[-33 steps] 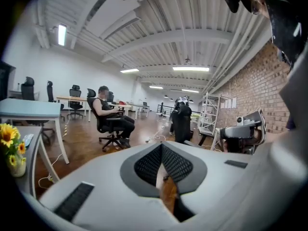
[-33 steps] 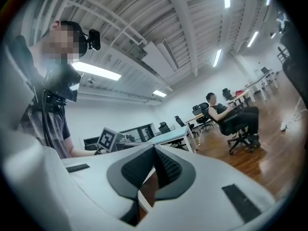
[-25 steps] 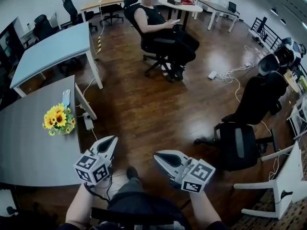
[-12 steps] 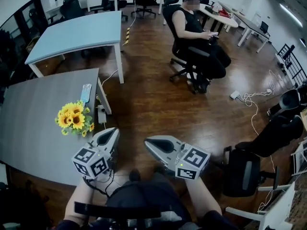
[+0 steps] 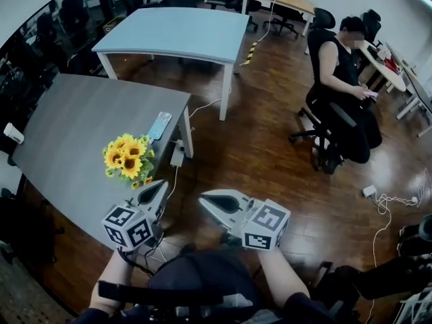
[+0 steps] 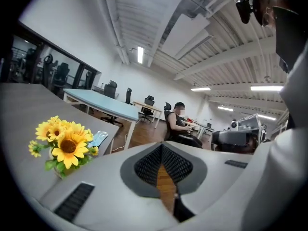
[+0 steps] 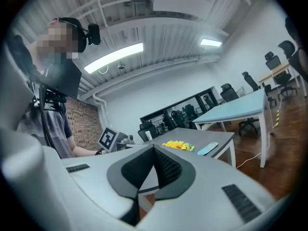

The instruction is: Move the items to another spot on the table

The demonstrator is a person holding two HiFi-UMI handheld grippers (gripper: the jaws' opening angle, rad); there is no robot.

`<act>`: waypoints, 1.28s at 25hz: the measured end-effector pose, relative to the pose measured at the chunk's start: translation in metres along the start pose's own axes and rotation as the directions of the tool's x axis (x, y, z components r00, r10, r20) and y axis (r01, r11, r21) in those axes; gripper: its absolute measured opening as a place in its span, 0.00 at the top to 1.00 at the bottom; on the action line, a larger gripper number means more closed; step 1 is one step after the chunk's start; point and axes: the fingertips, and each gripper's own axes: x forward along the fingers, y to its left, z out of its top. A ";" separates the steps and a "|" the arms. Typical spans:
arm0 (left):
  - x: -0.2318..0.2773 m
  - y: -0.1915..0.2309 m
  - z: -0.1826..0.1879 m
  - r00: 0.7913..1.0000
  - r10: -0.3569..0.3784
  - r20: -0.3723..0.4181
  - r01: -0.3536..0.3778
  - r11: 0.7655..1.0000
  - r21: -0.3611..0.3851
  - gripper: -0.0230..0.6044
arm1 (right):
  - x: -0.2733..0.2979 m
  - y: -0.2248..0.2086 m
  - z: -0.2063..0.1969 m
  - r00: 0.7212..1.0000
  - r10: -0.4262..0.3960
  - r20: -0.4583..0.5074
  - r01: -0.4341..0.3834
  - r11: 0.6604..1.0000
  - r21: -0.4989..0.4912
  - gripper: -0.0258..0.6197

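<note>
Grey table (image 5: 74, 133), head view: sunflower bunch (image 5: 128, 159) and pale-blue flat item (image 5: 160, 125) sit near its corner, not yet grasped. Left gripper view: left claw (image 6: 162, 150) closed together, empty. Right gripper view: right claw (image 7: 155, 153) likewise — presumably carried closed until reaching the table.

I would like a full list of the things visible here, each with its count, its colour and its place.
grey table: one, grey, left.
sunflowers: one bunch, yellow, on the grey table near its right corner.
flat item: one, light blue, on the grey table, just beyond the sunflowers.
second table: one, pale blue, behind the grey table.
plug block: one, white, with a cable, beside the grey table's leg.
seated person: one, dark clothes, on an office chair, right.
floor: brown wood.
left gripper: one, white, bottom centre, fingers together, empty.
right gripper: one, white, bottom centre, fingers together, empty.
</note>
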 end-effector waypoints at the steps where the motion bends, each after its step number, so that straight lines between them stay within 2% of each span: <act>1: 0.003 -0.001 0.002 1.000 0.029 0.006 -0.029 1.000 -0.001 0.95 | -0.002 -0.007 0.002 1.000 0.023 -0.005 -0.023 1.000 0.009 0.99; 5: 0.012 0.004 0.014 0.989 0.142 0.042 -0.141 0.990 -0.023 0.95 | -0.003 -0.029 0.010 0.992 0.119 -0.030 -0.118 0.992 0.035 0.99; 9: 0.009 0.010 0.009 0.969 0.242 0.053 -0.240 0.969 -0.056 0.95 | -0.002 -0.042 0.004 0.976 0.208 -0.065 -0.205 0.977 0.059 0.99; 15: -0.009 0.016 0.008 0.926 0.370 0.069 -0.366 0.928 -0.073 0.95 | 0.008 -0.051 0.000 0.941 0.324 -0.097 -0.316 0.944 0.089 0.99; 20: -0.036 0.029 0.006 0.880 0.470 0.069 -0.462 0.880 -0.110 0.95 | 0.022 -0.045 -0.006 0.907 0.398 -0.134 -0.383 0.915 0.126 0.99; 23: -0.052 0.041 0.007 0.860 0.504 0.081 -0.495 0.862 -0.110 0.95 | 0.036 -0.041 -0.010 0.892 0.419 -0.168 -0.403 0.907 0.121 0.99; 26: -0.062 0.065 0.007 0.849 0.518 0.105 -0.503 0.853 -0.142 0.95 | 0.058 -0.041 -0.012 0.885 0.423 -0.197 -0.410 0.906 0.101 0.99; 32: -0.085 0.123 0.013 0.845 0.511 0.160 -0.480 0.855 -0.196 0.95 | 0.108 -0.038 -0.014 0.880 0.391 -0.270 -0.392 0.919 0.052 0.99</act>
